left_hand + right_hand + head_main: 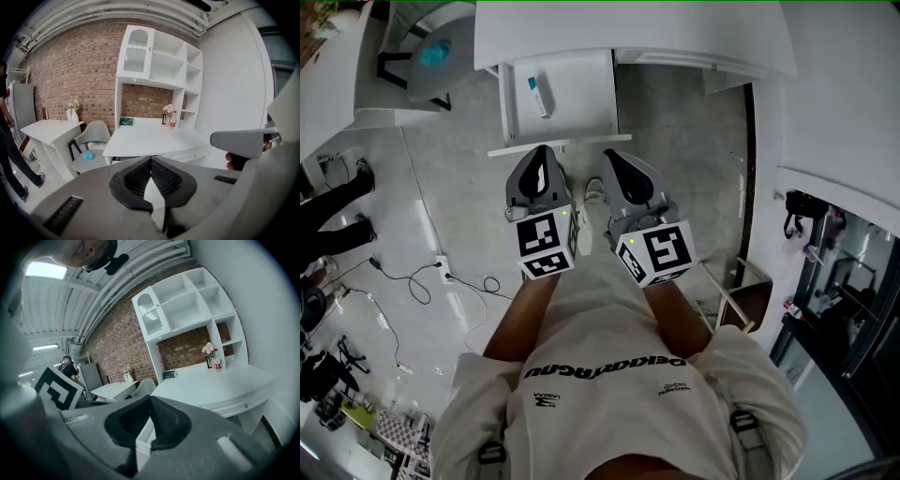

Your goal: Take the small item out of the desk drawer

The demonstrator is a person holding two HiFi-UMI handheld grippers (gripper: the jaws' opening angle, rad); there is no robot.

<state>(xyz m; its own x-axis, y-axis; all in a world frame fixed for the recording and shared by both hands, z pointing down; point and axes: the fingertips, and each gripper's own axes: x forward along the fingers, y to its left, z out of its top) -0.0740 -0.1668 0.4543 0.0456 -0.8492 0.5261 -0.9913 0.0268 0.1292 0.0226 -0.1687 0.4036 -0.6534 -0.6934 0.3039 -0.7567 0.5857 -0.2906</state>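
Note:
The white desk (675, 33) stands at the top of the head view, and its drawer (581, 108) is pulled out toward me. Inside the drawer lies a small white tube with a blue end (541, 96). My left gripper (541, 153) and right gripper (607, 157) hover side by side just short of the drawer's front edge. Both are shut, with nothing in them. In the left gripper view the jaws (150, 160) meet in front of the desk top (150, 138). The right gripper view shows its jaws (150, 399) closed too, with the drawer's white edge (142, 437) below them.
A grey chair (431, 66) with a blue object on its seat stands left of the desk, beside a second white table (328, 84). A shelf hutch (159, 61) rises over the desk. Cables (441, 277) lie on the floor, and a person (328, 211) stands at far left.

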